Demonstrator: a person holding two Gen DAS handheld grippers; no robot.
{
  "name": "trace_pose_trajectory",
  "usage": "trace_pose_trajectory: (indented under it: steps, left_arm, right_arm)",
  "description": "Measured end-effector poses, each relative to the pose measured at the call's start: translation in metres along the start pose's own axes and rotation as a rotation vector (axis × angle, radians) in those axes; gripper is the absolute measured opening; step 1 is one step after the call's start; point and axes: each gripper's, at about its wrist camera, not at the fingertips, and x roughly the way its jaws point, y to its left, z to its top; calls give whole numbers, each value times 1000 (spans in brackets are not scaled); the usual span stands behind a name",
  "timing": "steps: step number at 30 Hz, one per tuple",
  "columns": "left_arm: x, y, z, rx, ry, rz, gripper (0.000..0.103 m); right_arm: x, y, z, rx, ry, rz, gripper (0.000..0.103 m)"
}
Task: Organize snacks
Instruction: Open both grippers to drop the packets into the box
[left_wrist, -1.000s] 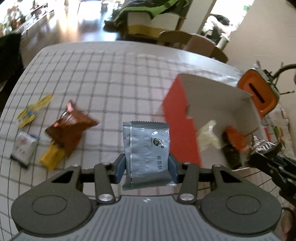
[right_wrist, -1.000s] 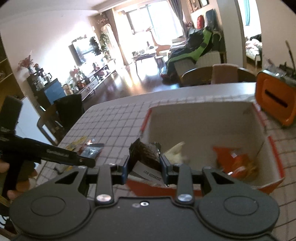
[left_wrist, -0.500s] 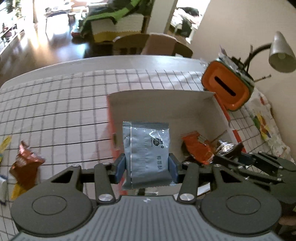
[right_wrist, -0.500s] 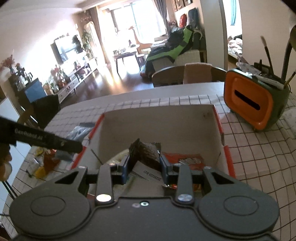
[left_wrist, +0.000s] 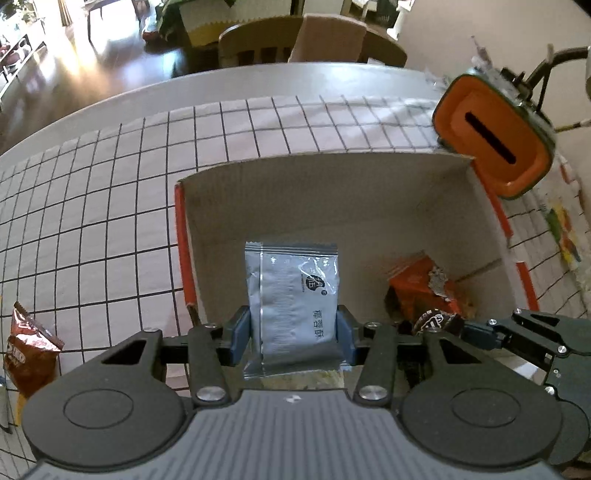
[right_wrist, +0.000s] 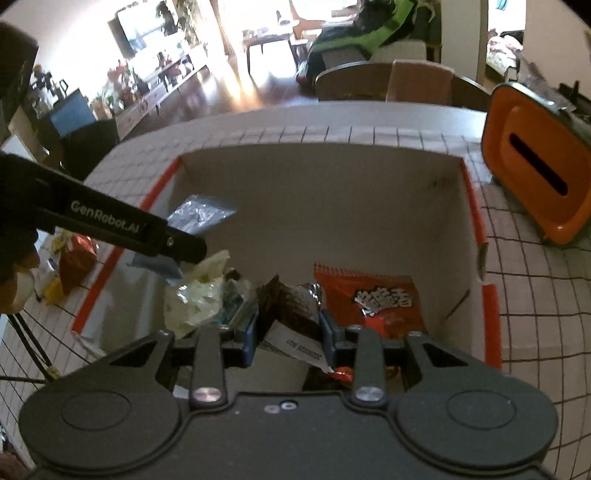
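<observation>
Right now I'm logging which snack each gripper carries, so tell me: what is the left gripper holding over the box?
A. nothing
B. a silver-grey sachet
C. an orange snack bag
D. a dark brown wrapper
B: in the left wrist view the left gripper has its pads pressed on a silver-grey sachet, above the open cardboard box.

Black grippers (left_wrist: 293, 334), blue-padded fingers (left_wrist: 240, 332), silver screws.
</observation>
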Motion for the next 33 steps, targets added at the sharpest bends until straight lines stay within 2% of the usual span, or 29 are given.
trace_pose_trajectory:
  steps: [8,15,25,33]
  left_arm:
    - [19,-5,2,33,42,21,48]
    - [20,-7,1,53,37,24,48]
    - [-1,-8,-9,84,-12,-10,52]
    - [-29,0,-22,98,-72,-41,57]
  right_arm:
    - [16,10,-2,-34,50,-5,34]
    - [16,17,-3,-44,71,-17,34]
    - [-2,12,1,-14,36,-16,36]
    - [-26,25,0,-20,-8,-23,39]
